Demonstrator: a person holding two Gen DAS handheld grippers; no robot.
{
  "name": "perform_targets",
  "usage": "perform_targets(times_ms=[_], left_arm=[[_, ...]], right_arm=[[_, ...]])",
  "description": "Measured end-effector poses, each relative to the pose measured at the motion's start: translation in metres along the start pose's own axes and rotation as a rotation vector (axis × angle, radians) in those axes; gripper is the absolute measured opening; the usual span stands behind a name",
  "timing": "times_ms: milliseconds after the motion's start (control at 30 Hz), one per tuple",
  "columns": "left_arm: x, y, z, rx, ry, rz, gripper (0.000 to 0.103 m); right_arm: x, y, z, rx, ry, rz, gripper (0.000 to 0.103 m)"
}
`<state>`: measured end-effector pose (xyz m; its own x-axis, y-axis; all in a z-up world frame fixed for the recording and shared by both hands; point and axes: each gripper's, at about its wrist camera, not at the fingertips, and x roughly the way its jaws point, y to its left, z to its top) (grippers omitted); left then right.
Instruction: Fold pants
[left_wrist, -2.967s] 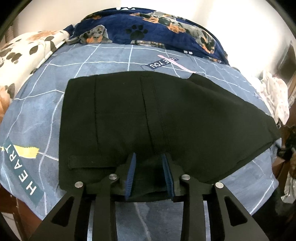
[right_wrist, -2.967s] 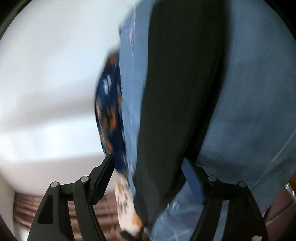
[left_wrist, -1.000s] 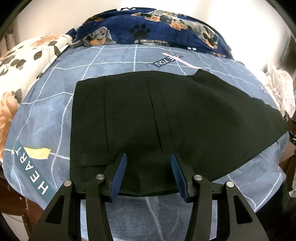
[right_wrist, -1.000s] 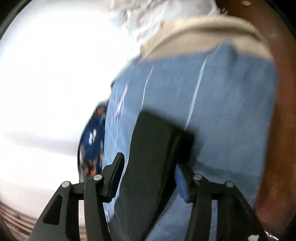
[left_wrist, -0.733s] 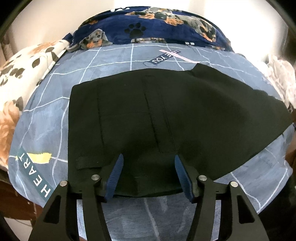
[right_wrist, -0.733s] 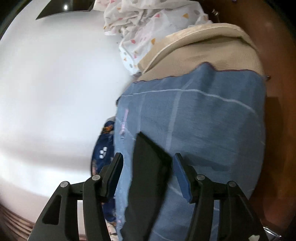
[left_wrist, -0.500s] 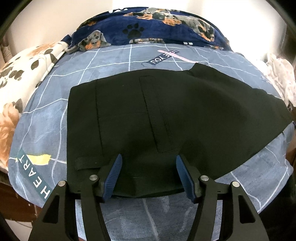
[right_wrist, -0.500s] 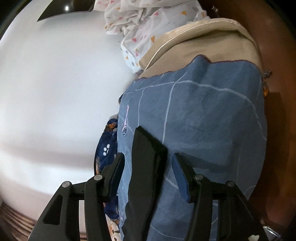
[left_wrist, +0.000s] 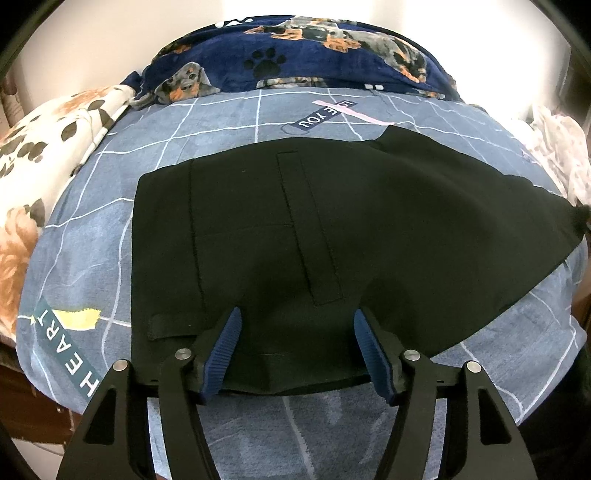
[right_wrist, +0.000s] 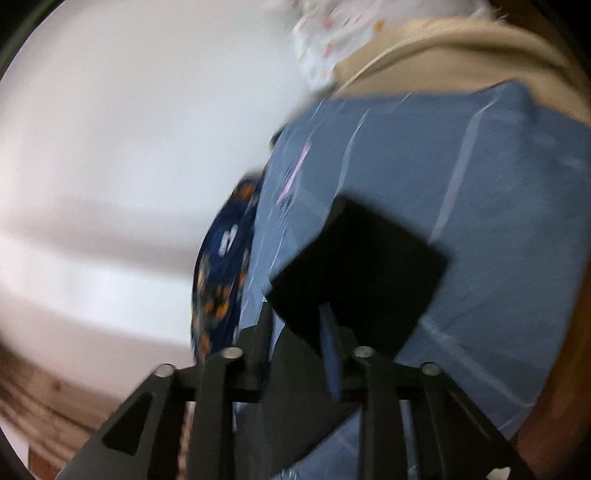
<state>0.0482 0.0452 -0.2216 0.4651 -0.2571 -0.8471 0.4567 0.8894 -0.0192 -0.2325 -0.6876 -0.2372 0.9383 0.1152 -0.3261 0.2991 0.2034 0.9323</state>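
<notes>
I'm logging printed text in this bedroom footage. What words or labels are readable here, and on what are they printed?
"HEART": dark teal strip printed on the blue bedsheet, near left.
"LOVE YOU": dark strip on the same sheet, beyond the black pants; the middle letters are partly crossed by a pink stripe.
Right wrist view: too blurred to read.

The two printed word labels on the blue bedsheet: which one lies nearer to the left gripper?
The HEART label, with the yellow patch, lies nearer the left gripper, beside the pants' near corner. The YOU label is beyond the pants.
</notes>
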Motion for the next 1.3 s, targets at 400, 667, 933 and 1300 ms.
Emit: perform_targets(times_ms=[400, 667, 933, 1300], left_arm=[[0.001, -0.004, 0.003, 0.013, -0.003, 0.0, 0.071], [0.001, -0.006, 0.002, 0.015, -0.003, 0.002, 0.074], [0.002, -0.007, 0.003, 0.016, -0.003, 0.003, 0.075], [0.002, -0.009, 0.003, 0.018, -0.003, 0.003, 0.077]], right_arm=[[-0.028, -0.011, 0.009, -0.003, -0.116, 0.034, 0.067], [-0.056, -0.036, 0.016, 0.102, -0.262, -0.05, 0.067], [-0.047, -0.034, 0.019, 0.003, -0.194, -0.393, 0.012], [-0.021, 0.004, -0.002, -0.162, -0.097, -0.468, 0.022]])
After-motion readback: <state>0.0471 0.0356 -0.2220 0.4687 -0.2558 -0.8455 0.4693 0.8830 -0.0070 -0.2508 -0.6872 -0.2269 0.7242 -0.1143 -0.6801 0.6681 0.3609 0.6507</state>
